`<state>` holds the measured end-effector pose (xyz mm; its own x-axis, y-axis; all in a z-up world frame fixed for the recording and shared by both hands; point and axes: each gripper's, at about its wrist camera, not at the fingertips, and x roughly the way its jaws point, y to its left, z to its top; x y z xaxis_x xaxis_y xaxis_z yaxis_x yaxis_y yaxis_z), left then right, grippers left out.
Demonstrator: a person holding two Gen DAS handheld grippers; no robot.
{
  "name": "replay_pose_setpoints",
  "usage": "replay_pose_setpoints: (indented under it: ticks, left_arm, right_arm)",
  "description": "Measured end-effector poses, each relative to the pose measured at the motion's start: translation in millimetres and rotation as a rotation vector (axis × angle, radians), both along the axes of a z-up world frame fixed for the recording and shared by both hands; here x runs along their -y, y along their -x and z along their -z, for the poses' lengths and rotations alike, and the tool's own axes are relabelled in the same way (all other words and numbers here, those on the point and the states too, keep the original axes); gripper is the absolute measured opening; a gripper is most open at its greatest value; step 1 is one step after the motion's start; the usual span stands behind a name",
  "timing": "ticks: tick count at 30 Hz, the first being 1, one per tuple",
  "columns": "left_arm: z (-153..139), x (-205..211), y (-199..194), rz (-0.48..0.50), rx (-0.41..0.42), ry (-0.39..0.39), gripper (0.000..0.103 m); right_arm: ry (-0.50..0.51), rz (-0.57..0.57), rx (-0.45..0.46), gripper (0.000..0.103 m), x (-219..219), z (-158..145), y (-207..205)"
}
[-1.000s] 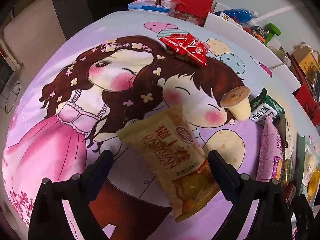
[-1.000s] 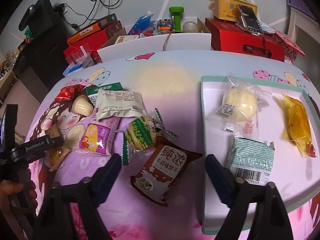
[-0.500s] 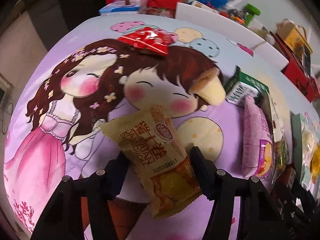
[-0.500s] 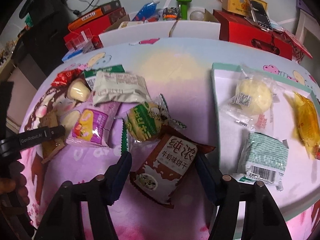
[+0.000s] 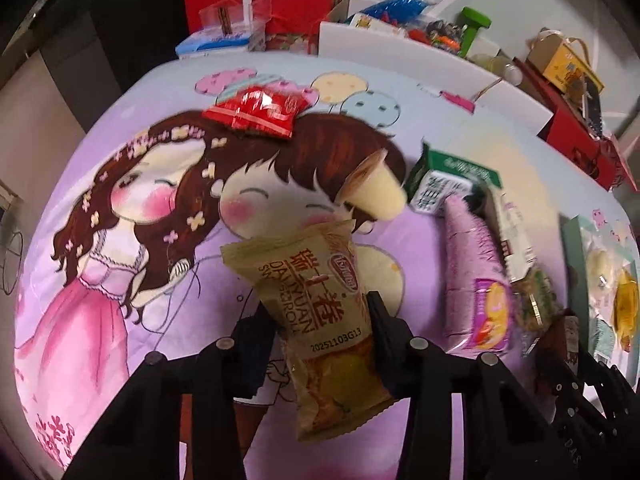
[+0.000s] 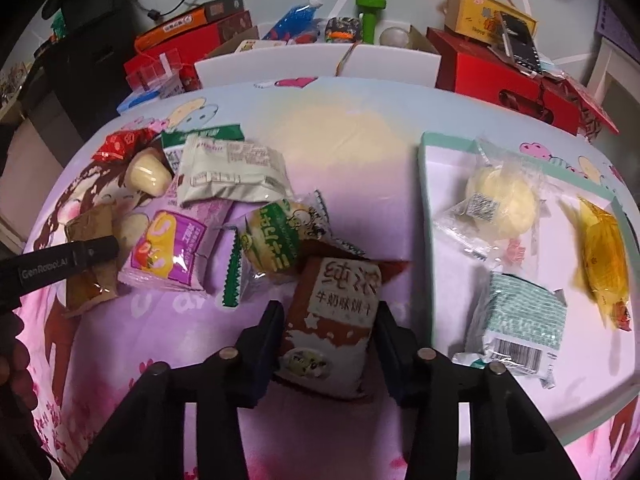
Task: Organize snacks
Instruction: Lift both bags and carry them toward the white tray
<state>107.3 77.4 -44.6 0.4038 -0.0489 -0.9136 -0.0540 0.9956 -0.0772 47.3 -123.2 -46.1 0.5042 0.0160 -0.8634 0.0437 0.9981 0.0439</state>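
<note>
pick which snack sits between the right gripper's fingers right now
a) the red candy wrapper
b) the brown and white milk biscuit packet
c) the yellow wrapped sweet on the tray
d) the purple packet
b: in the right wrist view the right gripper has just been closing on the brown and white milk biscuit packet, its jaws against the packet's two sides, while the yellow wrapped sweet lies apart on the tray.

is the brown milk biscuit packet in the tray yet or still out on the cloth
Out. The brown biscuit packet lies on the purple cloth, left of the tray, between the right gripper jaws, which have just been closing.
</note>
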Motion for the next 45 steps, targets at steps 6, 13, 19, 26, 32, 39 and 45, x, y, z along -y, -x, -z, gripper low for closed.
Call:
replay_pose_setpoints:
  ticks: [6,13,19,26,32,39,45]
  left_arm:
    - [-27,-1,8,-0.002,0.075,-0.005,0.044]
    - [-58,1,19,0.001,0.163,-0.005,0.044]
    - [-76,4,26,0.013,0.212,-0.006,0.044]
    - [-90,19,35,0.037,0.252,-0.009,0.044]
    - [-97,39,41,0.084,0.274,-0.008,0.044]
    - [-99,75,47,0.171,0.278,0.008,0.044]
    - [-94,123,56,0.289,0.269,0.002,0.044]
  right_arm:
    - [-0.042,0.007,0.045,0.042,7,-18,5]
    - [-0.057,-0.008,0.101,0.042,5,-37,14]
    - [-0.068,-0.001,0.111,0.042,8,-42,18]
    - [-0.084,0.031,0.121,0.042,21,-47,23]
    - [-0.101,0.085,0.131,0.042,44,-53,28]
    - [-0.117,0.194,0.139,0.042,85,-58,37]
    - [-0.117,0.315,0.141,0.042,130,-59,48]
